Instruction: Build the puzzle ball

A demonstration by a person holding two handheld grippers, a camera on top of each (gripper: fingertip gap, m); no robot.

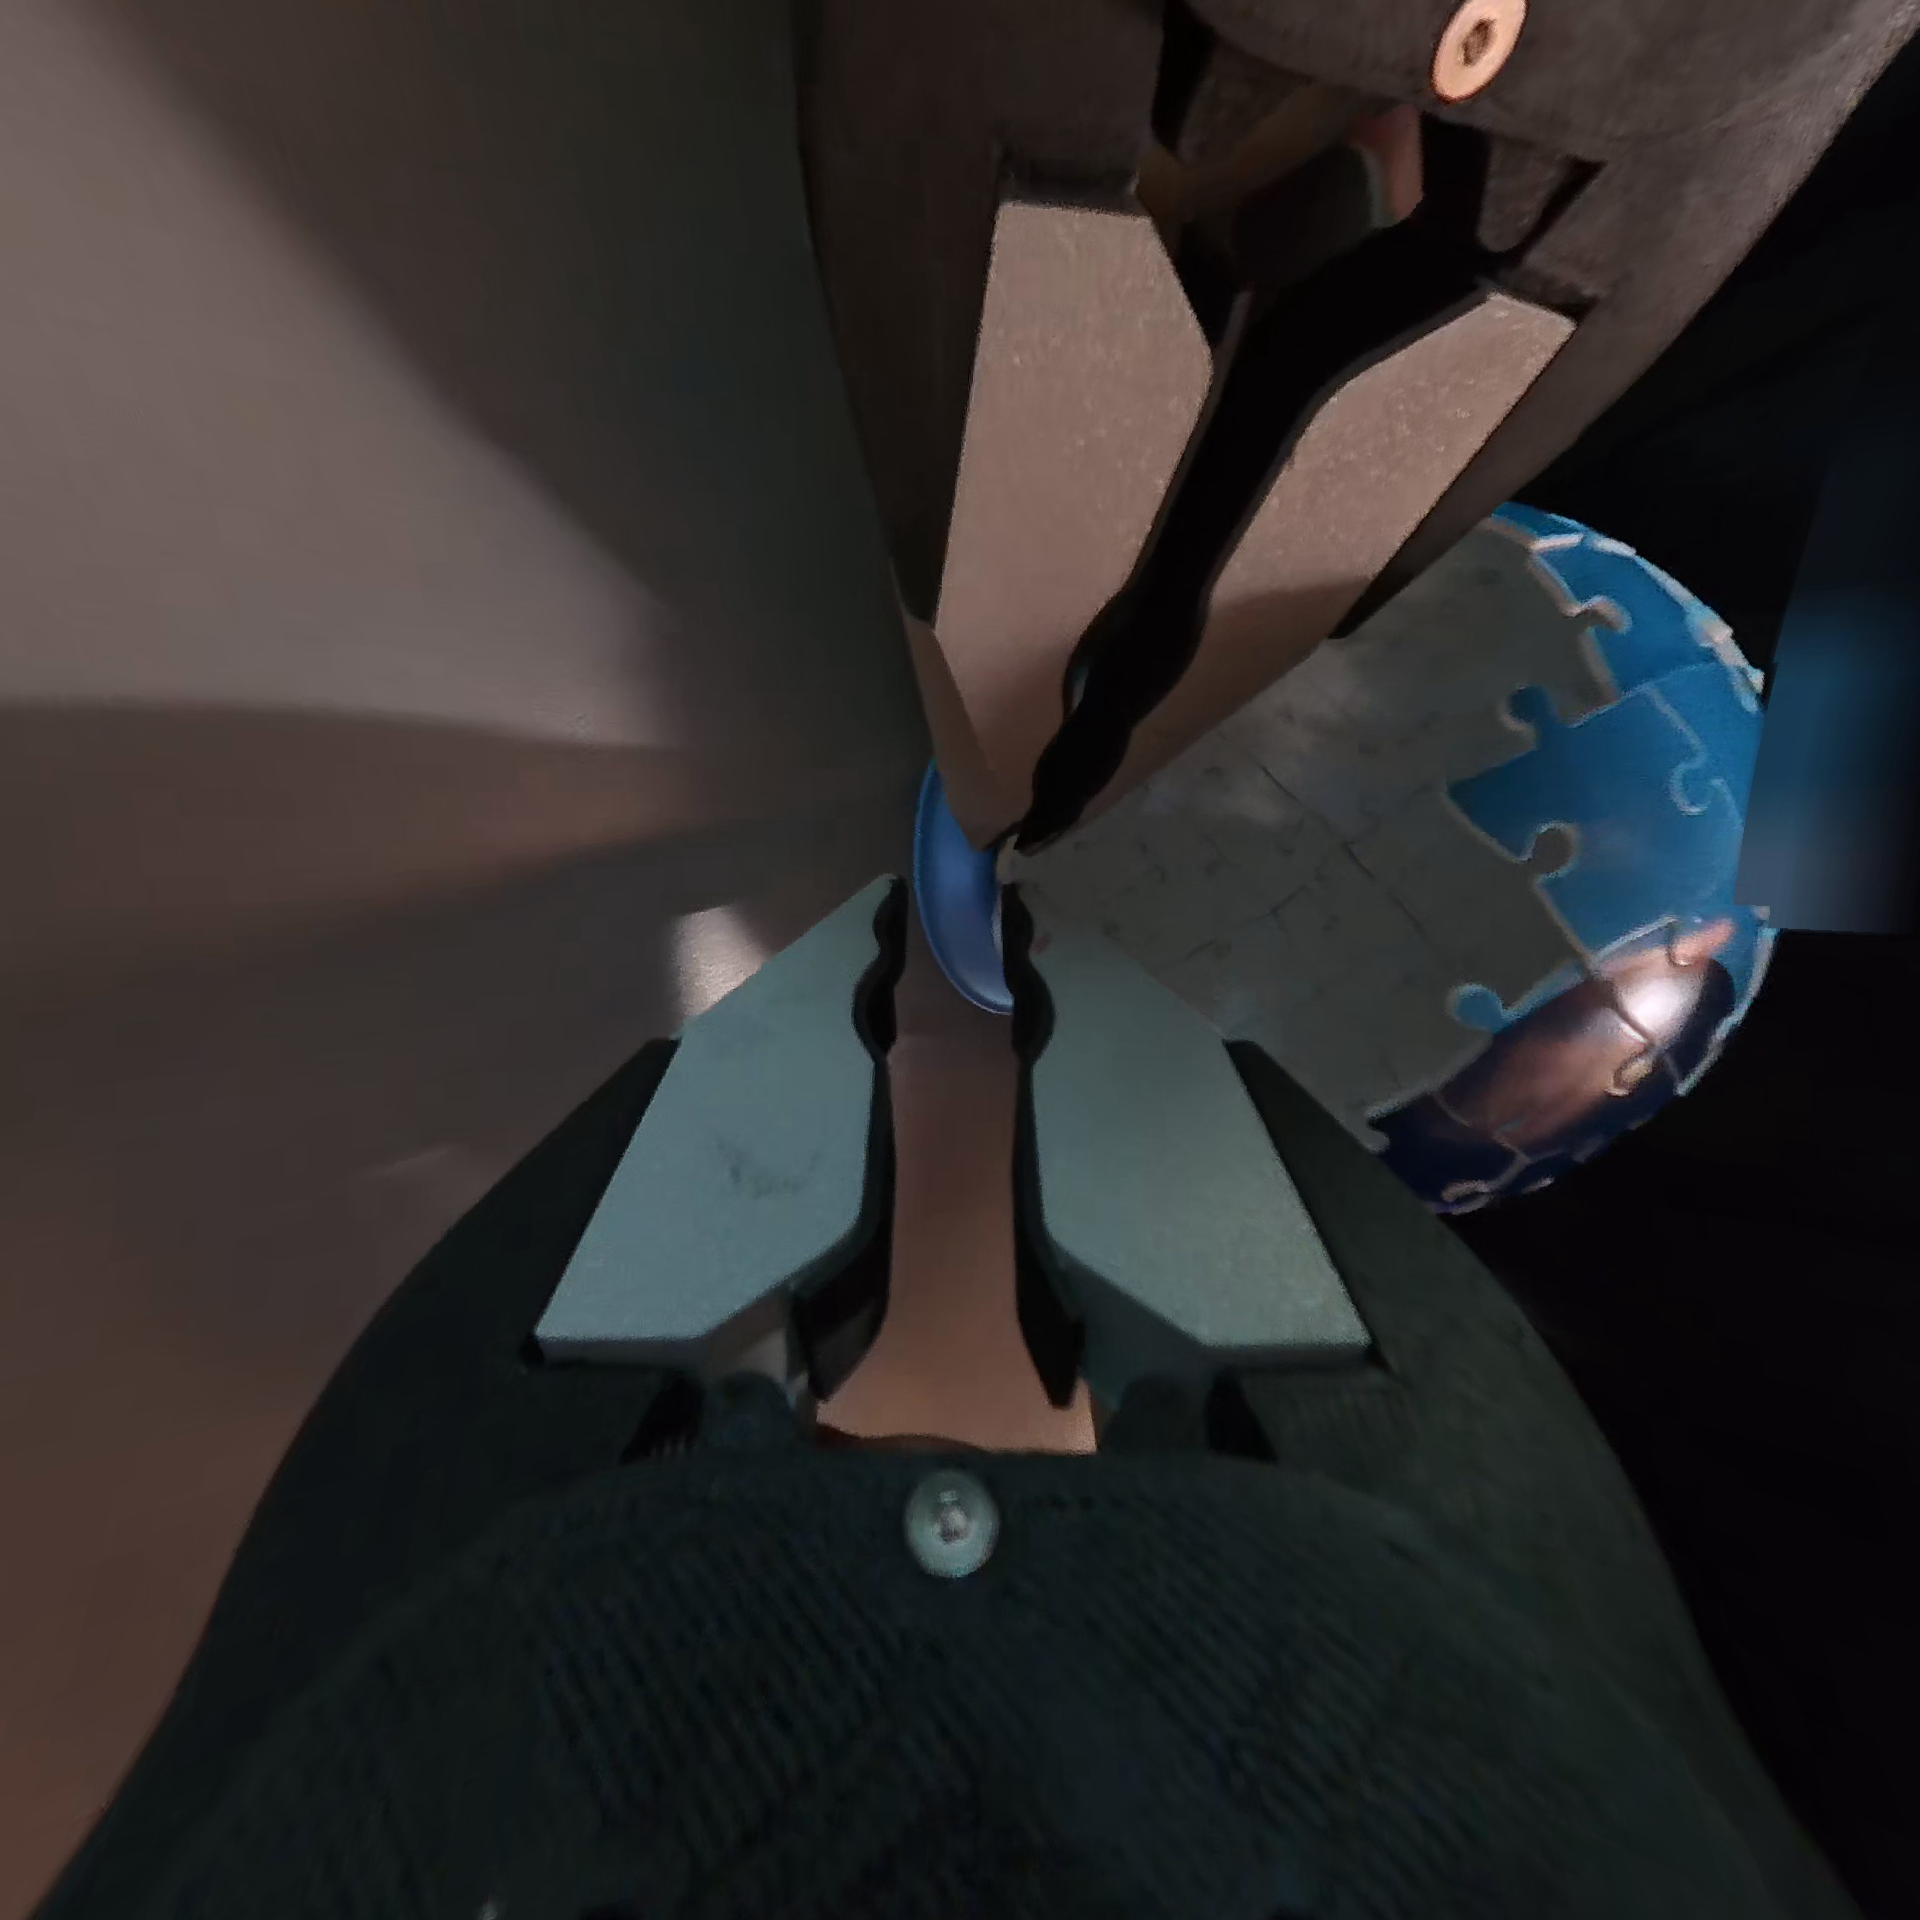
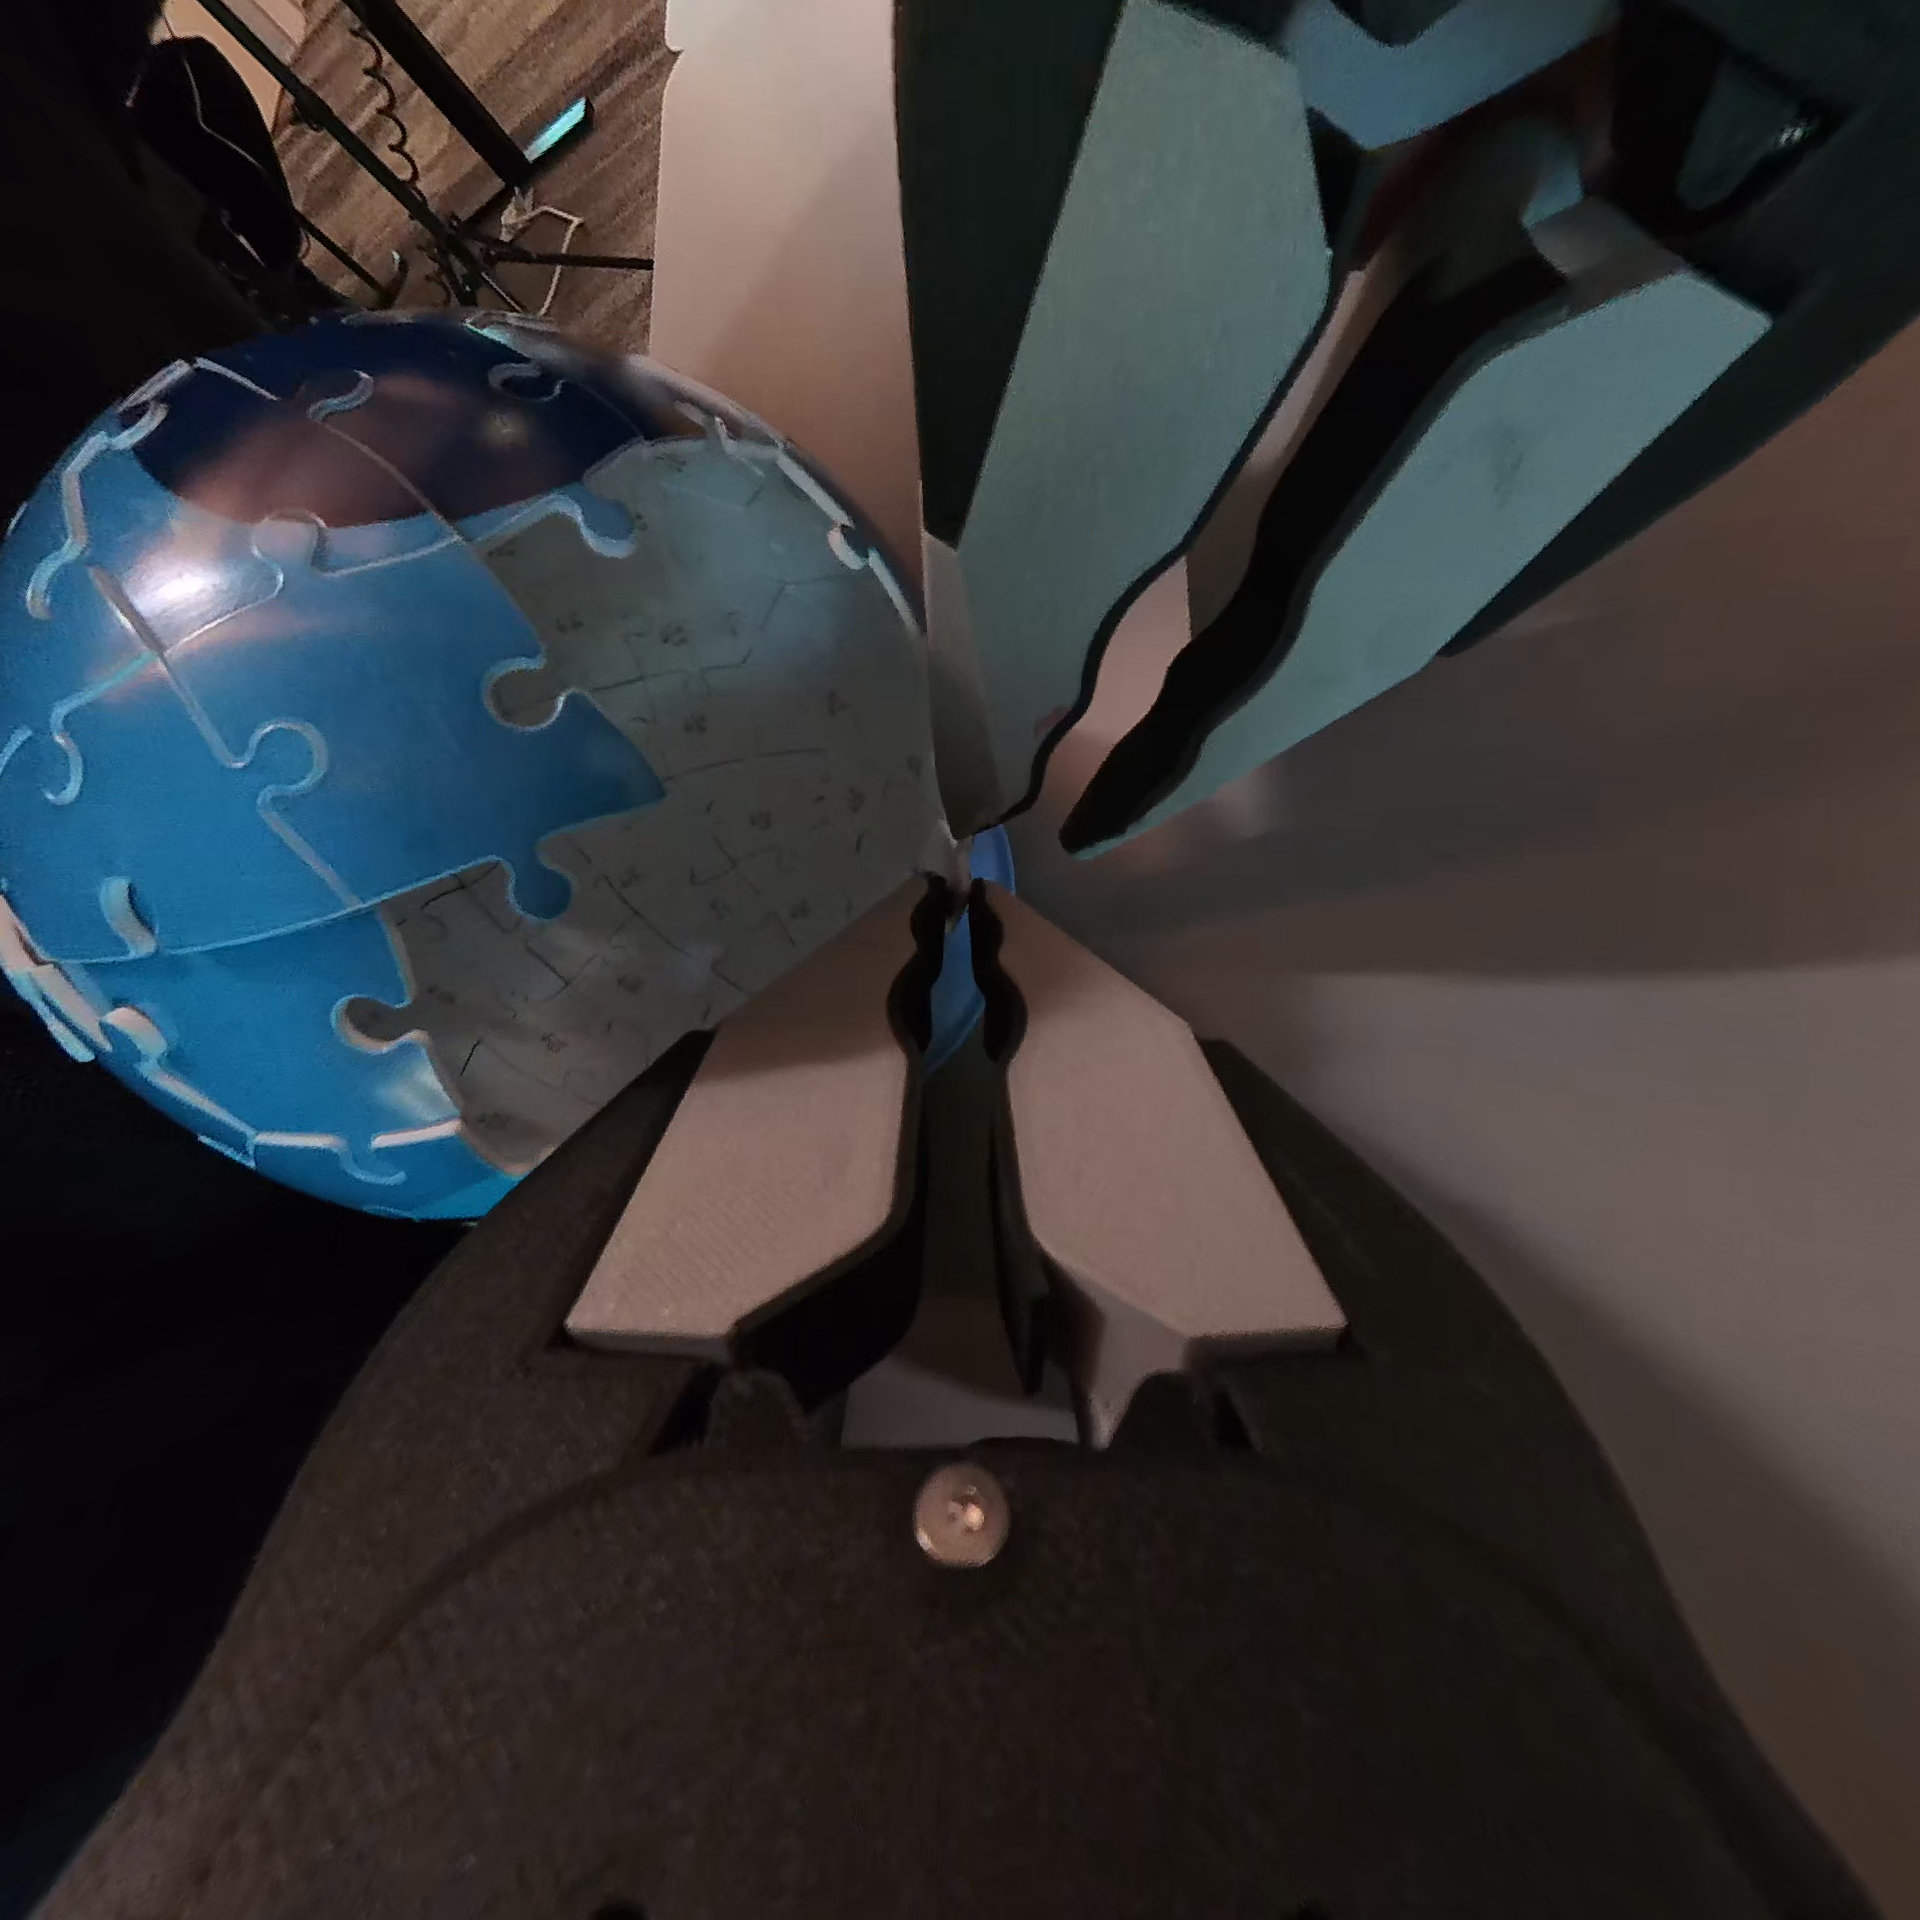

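Dark gripper housing fills the bottom of each wrist view, pale fingers reaching forward. At the left gripper (image 1: 954, 914), the jaws are narrowly parted around the edge of a curved blue puzzle piece (image 1: 951, 920); whether they actually pinch it, I cannot tell. Coming in from above, the right gripper (image 1: 1003, 836) meets the same piece at its tips. Right of both sets of jaws sits the puzzle ball (image 1: 1455, 883), glossy blue pieces over part of a pale grey numbered shell. From the right wrist view, the right gripper (image 2: 958, 904) is clamped on the blue puzzle piece (image 2: 982, 883), the puzzle ball (image 2: 416, 769) lying left of its jaws, shell touching the tips, with the left gripper (image 2: 1044, 805) just above.
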